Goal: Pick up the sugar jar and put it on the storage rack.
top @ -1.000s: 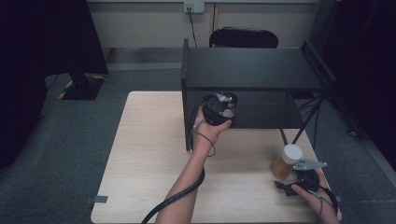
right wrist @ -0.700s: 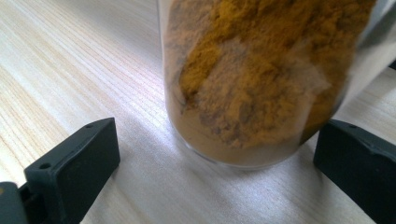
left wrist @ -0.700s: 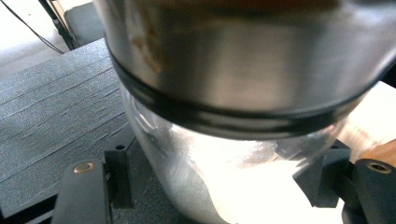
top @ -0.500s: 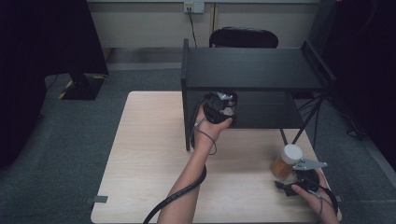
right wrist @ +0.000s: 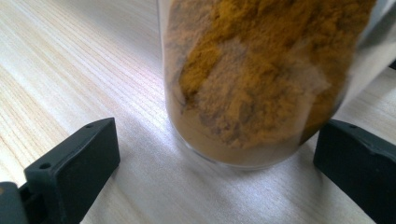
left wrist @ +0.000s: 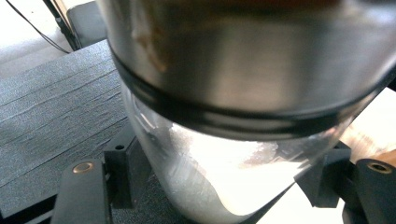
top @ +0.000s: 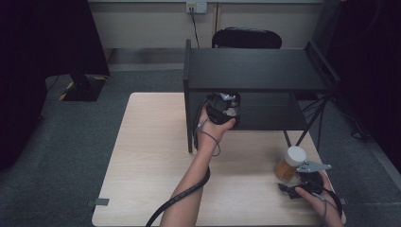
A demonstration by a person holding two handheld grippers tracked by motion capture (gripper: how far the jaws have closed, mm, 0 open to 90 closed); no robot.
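My left gripper (top: 225,106) is at the front edge of the black rack's lower shelf (top: 272,112). In the left gripper view its pads (left wrist: 125,171) press on both sides of a glass jar (left wrist: 210,186) of white powder with a metal lid (left wrist: 243,70); I cannot tell whether the jar rests on the shelf. At the table's front right corner, my right gripper (top: 302,178) stands open behind a white-lidded jar (top: 289,163) of orange-brown powder. In the right gripper view that jar (right wrist: 252,84) stands on the wood between the spread fingers (right wrist: 70,163).
The two-level black rack (top: 255,68) stands at the back of the light wooden table (top: 151,156), its side panel left of my left hand. A black chair (top: 246,38) is behind it. A thin metal stand (top: 321,118) leans at the rack's right.
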